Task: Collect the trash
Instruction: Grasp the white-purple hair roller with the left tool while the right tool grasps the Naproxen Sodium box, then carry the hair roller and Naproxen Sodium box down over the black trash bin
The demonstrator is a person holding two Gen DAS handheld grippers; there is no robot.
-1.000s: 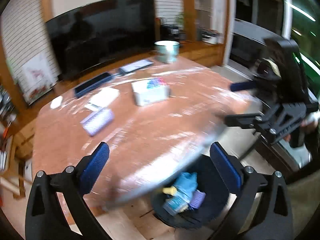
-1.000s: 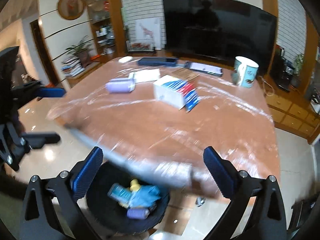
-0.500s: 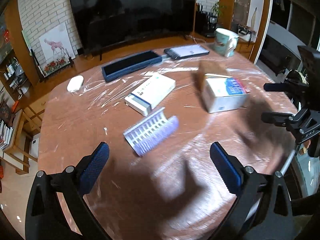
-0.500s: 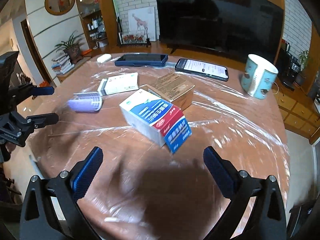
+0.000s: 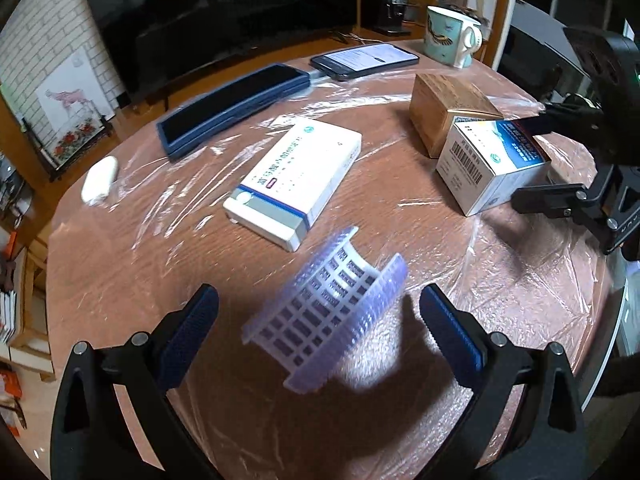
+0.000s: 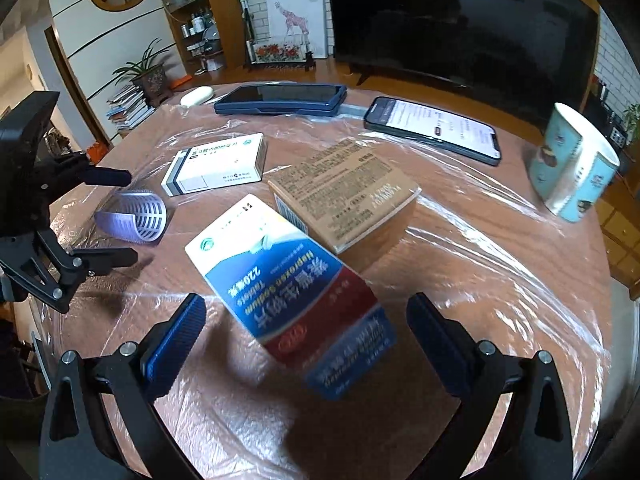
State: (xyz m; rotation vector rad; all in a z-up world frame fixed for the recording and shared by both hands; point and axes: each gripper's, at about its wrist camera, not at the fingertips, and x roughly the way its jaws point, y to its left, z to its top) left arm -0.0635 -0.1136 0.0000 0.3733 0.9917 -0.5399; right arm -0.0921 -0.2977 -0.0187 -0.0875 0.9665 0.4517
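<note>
A curved lilac plastic tray point(image 5: 326, 312) with slotted rows lies on the desk point(image 5: 160, 264). Beside it lie a flat white medicine box point(image 5: 294, 184), a blue-and-red tablet box point(image 6: 292, 292) and a brown carton point(image 6: 344, 192).

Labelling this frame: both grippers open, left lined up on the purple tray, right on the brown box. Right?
Not the right one. In the right wrist view the right gripper is open around the blue-and-red box; the brown box lies beyond it. The left gripper is open at the purple tray.

Both cameras look down along their fingers, low over the table point(image 5: 120, 264), facing the television point(image 6: 460, 20). The left view sits close above the purple tray point(image 5: 328, 312), the right above the blue-and-white box point(image 6: 288, 280); both views share these.
</note>
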